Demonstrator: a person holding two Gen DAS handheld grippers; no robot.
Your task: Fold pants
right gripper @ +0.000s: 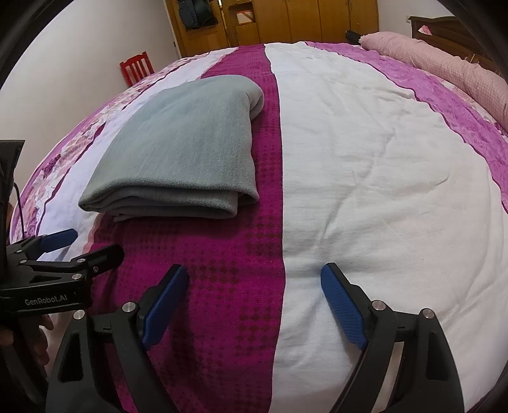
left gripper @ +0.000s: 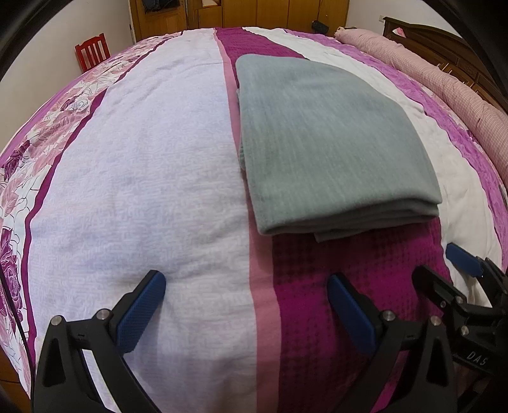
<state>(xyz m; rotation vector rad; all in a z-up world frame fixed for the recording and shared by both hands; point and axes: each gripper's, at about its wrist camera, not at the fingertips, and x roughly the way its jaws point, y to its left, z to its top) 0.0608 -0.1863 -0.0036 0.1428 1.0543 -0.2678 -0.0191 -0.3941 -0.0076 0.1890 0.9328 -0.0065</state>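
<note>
Grey fleece pants [left gripper: 320, 139] lie folded into a flat stack on the bed, over the magenta stripe; they also show in the right wrist view [right gripper: 187, 146]. My left gripper [left gripper: 246, 286] is open and empty, low over the bedspread, just short of the stack's near edge and to its left. My right gripper [right gripper: 254, 279] is open and empty, near the bed's front, to the right of the stack. Each gripper shows in the other's view: the right one [left gripper: 444, 270] at the right edge, the left one [right gripper: 92, 244] at the left edge.
The bedspread [left gripper: 143, 178] has white, magenta and floral stripes. A pink checked bolster [right gripper: 444, 63] lies along the right side by a dark wooden headboard [left gripper: 444, 47]. A red chair [left gripper: 92, 50] and wooden wardrobes [right gripper: 285, 22] stand beyond the bed.
</note>
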